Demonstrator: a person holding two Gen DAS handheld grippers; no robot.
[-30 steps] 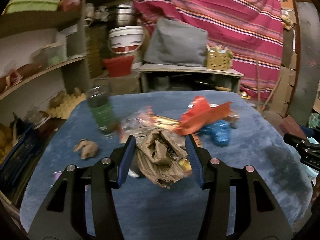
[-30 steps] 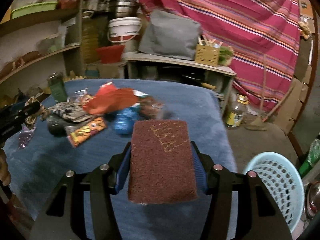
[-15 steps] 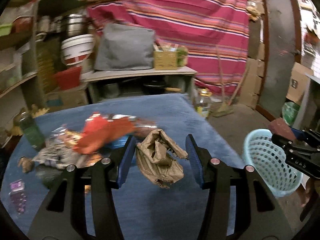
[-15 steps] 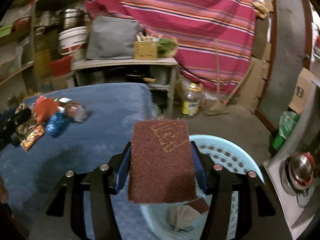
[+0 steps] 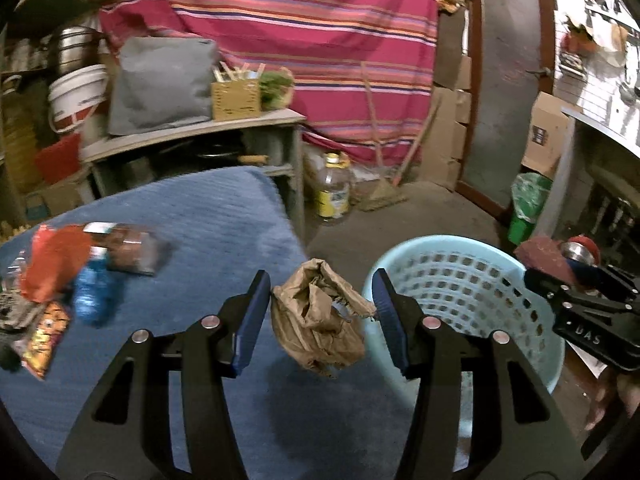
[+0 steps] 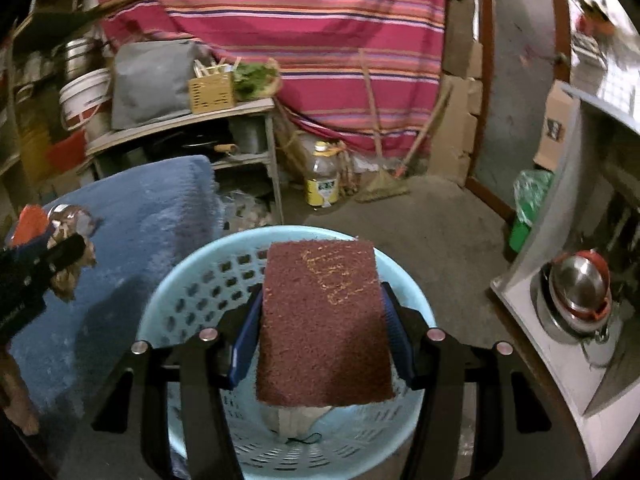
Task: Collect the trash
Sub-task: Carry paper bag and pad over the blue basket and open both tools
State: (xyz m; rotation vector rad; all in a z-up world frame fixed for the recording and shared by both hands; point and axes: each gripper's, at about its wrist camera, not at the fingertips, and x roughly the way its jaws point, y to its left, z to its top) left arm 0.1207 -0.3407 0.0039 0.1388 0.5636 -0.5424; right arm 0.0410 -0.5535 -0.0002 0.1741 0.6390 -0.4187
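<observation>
**Trash in hand at the basket: two items, both tools loaded**

Item 1. Crumpled brown paper bag (image 5: 318, 318): creased, torn at one edge, folded in on itself. It is clamped between the blue pads of the left tool (image 5: 318, 312), jaws about half apart, pinching the bag at both sides. It hangs above the near right edge of the blue-covered table (image 5: 224, 216), just left of the basket.

Item 2. Maroon scouring pad (image 6: 324, 320): flat, rectangular, coarse-fibred, with faint yellowish marks on its far half. It is clamped edgewise by the right tool (image 6: 322, 334), jaws about half apart, pads pressed on its long sides. It is held directly over the basket's mouth.

Item 3. Pale blue plastic basket (image 6: 200, 292): round, with a perforated wall, standing on the floor just right of the table. Some pale crumpled material lies at its bottom, partly hidden by the pad.

Item 4. Remaining litter on the table, far left: orange wrapper (image 5: 52, 260), blue crumpled plastic (image 5: 94, 292), clear packet (image 5: 128, 250), printed snack wrapper (image 5: 44, 334). All blurred.
</observation>
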